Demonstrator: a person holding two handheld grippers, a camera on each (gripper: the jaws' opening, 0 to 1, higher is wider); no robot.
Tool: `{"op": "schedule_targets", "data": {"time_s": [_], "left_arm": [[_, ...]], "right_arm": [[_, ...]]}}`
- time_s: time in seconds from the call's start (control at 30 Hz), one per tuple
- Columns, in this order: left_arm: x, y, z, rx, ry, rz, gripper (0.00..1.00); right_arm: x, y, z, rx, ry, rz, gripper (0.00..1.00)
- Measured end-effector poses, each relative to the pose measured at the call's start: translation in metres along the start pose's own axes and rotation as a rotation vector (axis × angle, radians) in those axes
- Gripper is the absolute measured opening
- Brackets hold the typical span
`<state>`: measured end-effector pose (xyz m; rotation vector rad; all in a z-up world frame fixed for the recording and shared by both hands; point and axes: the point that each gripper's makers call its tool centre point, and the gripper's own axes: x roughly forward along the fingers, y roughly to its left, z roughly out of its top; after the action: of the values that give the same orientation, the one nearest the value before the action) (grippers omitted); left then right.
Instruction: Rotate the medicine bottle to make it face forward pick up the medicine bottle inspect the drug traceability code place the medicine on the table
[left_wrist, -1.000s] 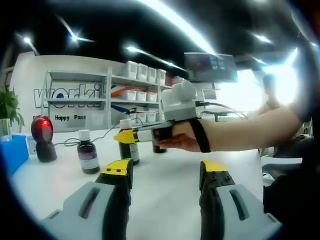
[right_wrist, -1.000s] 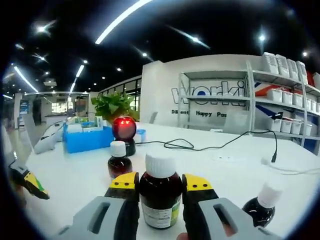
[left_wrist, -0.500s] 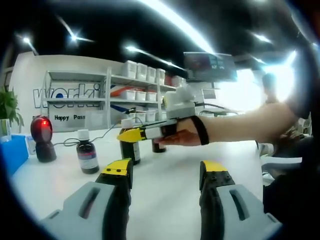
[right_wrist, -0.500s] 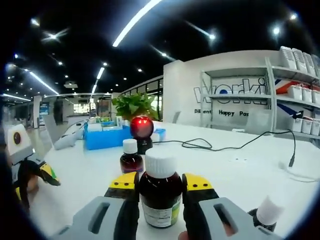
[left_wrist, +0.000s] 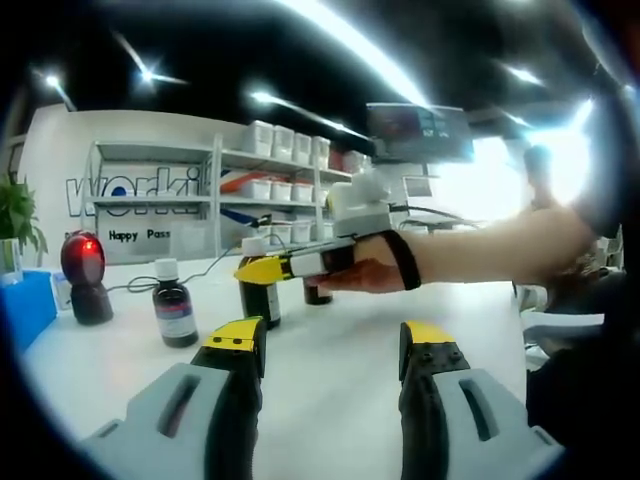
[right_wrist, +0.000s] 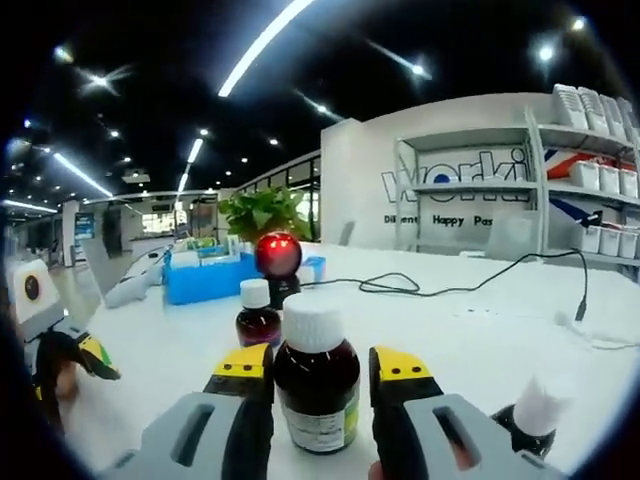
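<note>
- The right gripper (right_wrist: 321, 372) has the medicine bottle (right_wrist: 316, 388) standing upright between its two yellow-tipped fingers (right_wrist: 241, 368), white cap above the tips and brown body filling the gap between them.
- A thin gap shows on each side of the bottle, so I cannot tell whether the fingers are clamped on it or just around it.
- Its label faces the right gripper view, low on the body; the print is too small to read.
- The bottle's base is hidden behind the fingers, so whether it stands on the white worktop (right_wrist: 480, 330) is unclear.
- In the left gripper view the right gripper (left_wrist: 262, 270) reaches in from the right, held in a person's hand (left_wrist: 365, 275), its yellow tip at the bottle (left_wrist: 257, 287) near the middle of the worktop (left_wrist: 330, 360).
- The left gripper (left_wrist: 331, 341) has its fingers (left_wrist: 235, 335) spread wide apart, holding nothing, over bare worktop.
- A second bottle (right_wrist: 258, 314) stands just behind the medicine bottle, and a third (right_wrist: 525, 421) stands at the lower right of the right gripper view.
- A scanner (right_wrist: 278, 258) with a red glowing head stands beyond them, beside a blue box (right_wrist: 205, 281) and a green plant (right_wrist: 262, 213).
- A black cable (right_wrist: 470, 288) runs across the worktop toward the shelves (right_wrist: 560, 190).
</note>
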<state>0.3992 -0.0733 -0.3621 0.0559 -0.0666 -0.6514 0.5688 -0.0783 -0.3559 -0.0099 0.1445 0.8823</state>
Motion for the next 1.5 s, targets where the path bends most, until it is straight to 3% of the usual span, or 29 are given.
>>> {"op": "schedule_targets", "data": {"time_s": [0.03, 0.17, 0.3, 0.47, 0.53, 0.77, 1.07, 1.5], "left_arm": [[0.0, 0.0, 0.0, 0.0, 0.0, 0.0, 0.45], [-0.002, 0.001, 0.004, -0.006, -0.018, 0.003, 0.45], [-0.003, 0.003, 0.006, -0.012, -0.029, 0.012, 0.45], [-0.003, 0.003, 0.005, -0.009, -0.028, 0.016, 0.45], [-0.003, 0.004, 0.005, -0.01, -0.027, 0.018, 0.45], [-0.003, 0.003, 0.004, -0.01, -0.025, 0.015, 0.45], [-0.003, 0.004, 0.004, -0.009, -0.025, 0.017, 0.45], [-0.003, 0.004, 0.004, -0.009, -0.021, 0.017, 0.45]], "right_arm": [[-0.001, 0.001, 0.001, 0.019, -0.021, -0.021, 0.35], [-0.003, 0.001, -0.005, -0.092, -0.016, -0.133, 0.4], [-0.001, 0.001, -0.008, -0.08, -0.027, -0.227, 0.43], [-0.002, -0.007, -0.017, 0.012, -0.054, -0.364, 0.43], [-0.001, -0.011, -0.016, 0.058, -0.079, -0.387, 0.42], [-0.005, -0.01, -0.004, -0.069, -0.085, -0.451, 0.29], [-0.002, -0.013, -0.006, -0.062, -0.075, -0.386, 0.29], [0.004, -0.011, -0.006, -0.095, -0.041, -0.139, 0.28]]}}
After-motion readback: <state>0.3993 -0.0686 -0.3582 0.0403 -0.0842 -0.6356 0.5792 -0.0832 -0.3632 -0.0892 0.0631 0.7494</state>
